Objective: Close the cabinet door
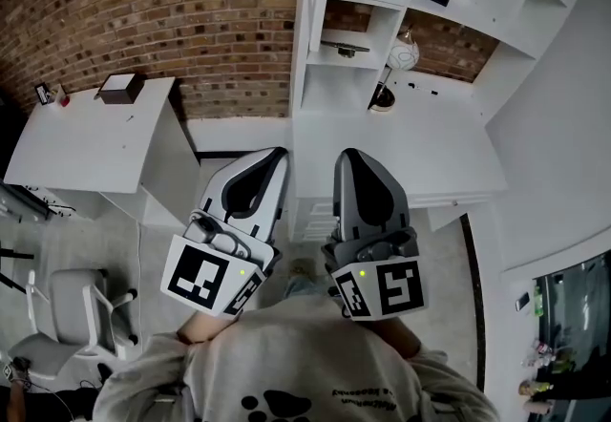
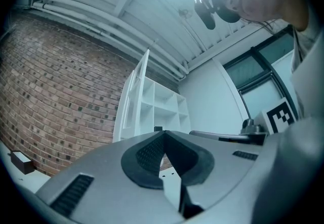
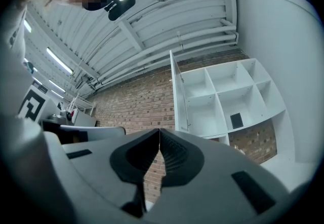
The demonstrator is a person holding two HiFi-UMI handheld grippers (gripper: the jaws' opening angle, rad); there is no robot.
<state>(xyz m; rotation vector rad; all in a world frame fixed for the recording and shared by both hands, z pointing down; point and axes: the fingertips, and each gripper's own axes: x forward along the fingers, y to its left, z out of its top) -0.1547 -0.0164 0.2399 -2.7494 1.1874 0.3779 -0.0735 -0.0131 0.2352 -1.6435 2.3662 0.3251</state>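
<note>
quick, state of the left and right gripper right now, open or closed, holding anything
left gripper: jaws closed, tips together, holding nothing
right gripper: jaws closed, tips together, holding nothing

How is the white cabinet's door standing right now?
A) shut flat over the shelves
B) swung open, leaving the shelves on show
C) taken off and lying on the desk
B: the cabinet door stands out edge-on from the shelves, whose compartments are in plain view.
</note>
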